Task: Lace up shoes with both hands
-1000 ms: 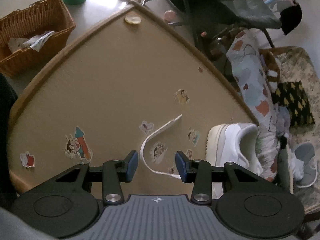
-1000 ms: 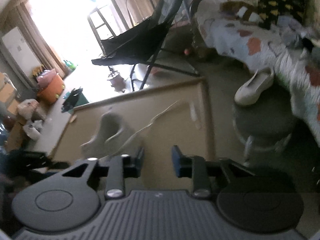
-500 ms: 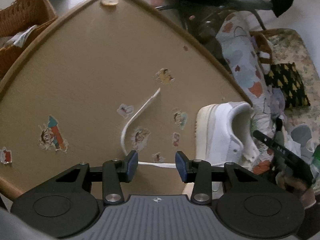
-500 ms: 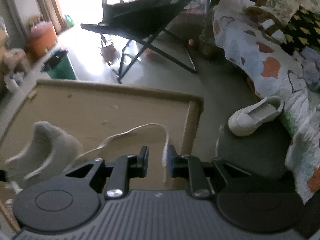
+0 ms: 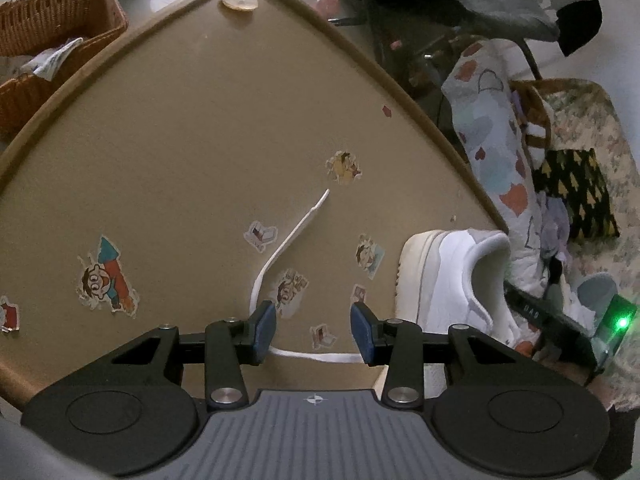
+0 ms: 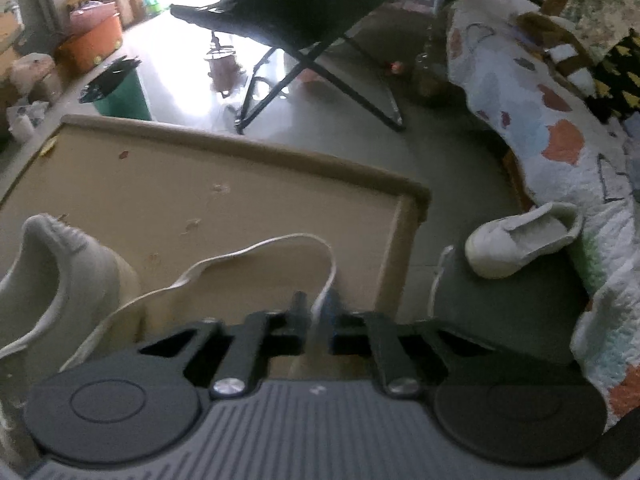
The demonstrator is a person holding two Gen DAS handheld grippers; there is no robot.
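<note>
Shoe, white, sits on the tan table near its edge. One lace lies loose on the table by the left gripper, whose jaws are wide apart. The right gripper pinches the other lace.

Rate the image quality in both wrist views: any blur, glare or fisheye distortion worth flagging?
Left wrist view: sharp, evenly lit, but the table edges bow strongly from the fisheye. Right wrist view: softer, with motion blur on the right tool and shoelace; the window area behind the folding chair is blown out.
</note>
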